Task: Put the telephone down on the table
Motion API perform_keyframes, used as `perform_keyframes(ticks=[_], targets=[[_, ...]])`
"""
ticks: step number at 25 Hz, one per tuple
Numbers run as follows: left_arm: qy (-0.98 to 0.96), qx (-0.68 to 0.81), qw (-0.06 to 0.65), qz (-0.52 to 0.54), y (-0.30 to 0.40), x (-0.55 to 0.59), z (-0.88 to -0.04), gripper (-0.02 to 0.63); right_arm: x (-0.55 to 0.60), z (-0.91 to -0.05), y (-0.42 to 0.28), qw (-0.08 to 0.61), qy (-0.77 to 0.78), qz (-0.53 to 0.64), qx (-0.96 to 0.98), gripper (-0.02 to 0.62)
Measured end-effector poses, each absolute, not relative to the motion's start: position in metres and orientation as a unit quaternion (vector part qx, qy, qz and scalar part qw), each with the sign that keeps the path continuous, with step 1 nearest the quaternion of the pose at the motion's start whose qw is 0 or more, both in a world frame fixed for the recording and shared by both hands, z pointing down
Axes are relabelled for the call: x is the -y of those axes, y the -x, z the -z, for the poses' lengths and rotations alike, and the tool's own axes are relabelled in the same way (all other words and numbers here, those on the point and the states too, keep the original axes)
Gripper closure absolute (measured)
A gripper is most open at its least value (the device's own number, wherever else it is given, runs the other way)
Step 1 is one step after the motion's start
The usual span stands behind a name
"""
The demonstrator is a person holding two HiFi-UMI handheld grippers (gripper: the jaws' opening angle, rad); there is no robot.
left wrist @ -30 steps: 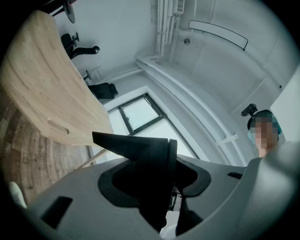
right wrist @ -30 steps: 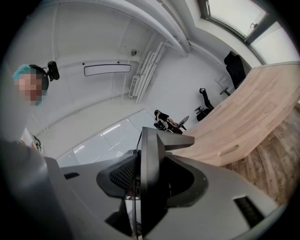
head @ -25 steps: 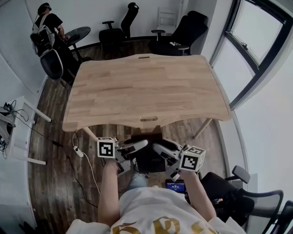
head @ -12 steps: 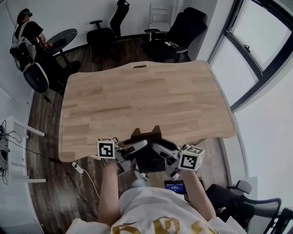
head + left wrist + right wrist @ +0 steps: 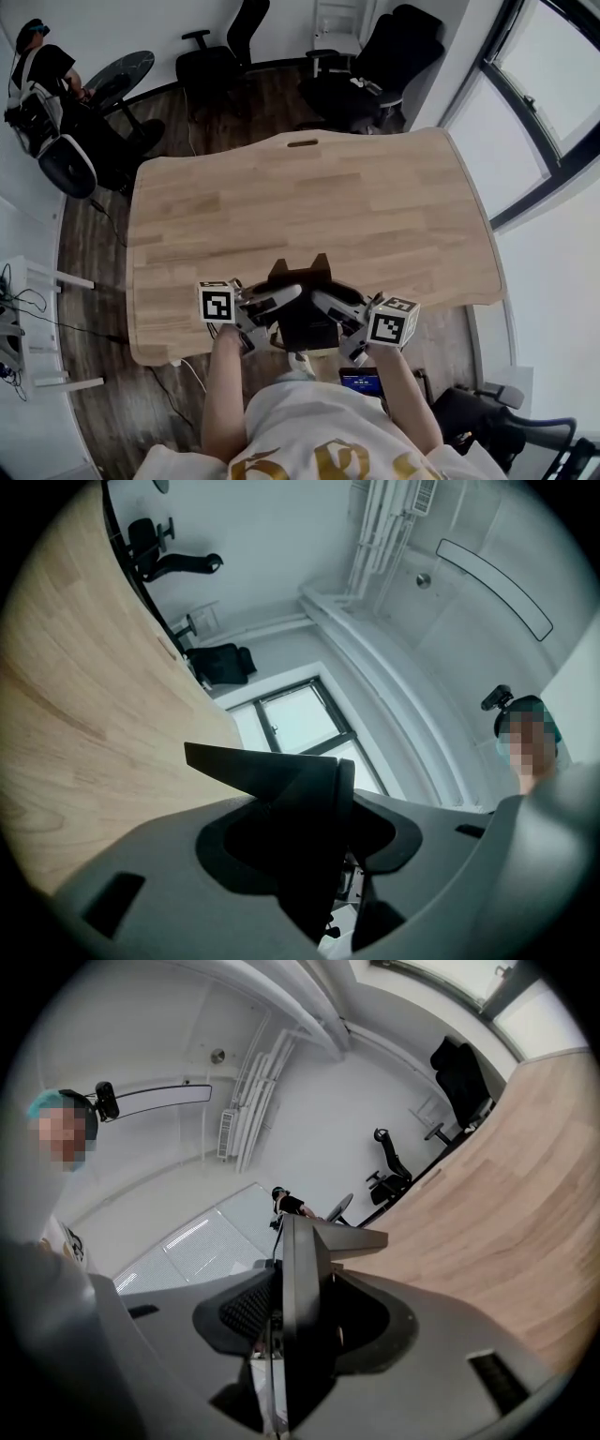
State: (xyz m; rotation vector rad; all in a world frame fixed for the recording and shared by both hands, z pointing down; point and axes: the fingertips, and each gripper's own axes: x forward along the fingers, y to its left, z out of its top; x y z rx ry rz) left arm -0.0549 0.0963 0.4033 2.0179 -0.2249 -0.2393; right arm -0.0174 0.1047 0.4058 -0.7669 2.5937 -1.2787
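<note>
A black, angular plastic telephone (image 5: 302,279) sits clamped between the left gripper (image 5: 269,306) and right gripper (image 5: 335,307), over the light wooden table (image 5: 309,202)'s near edge; wide tabletop beyond.

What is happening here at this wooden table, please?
A person holds a black telephone between two grippers. The left gripper clamps one side of it and the right gripper clamps the other. The telephone is over the near edge of the wooden table and appears lifted, not yet set down. Another person sits in the far left corner of the room, away from the table.
</note>
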Motion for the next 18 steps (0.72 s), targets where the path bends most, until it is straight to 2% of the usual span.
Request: perform_keyframes(ticks=[18], targets=[[-0.842,0.073,0.525,0.101,0.038,-0.073,-0.41,0.416,-0.083,-0.412,0.001,0.071,0.278,0.431,-0.856,0.413]])
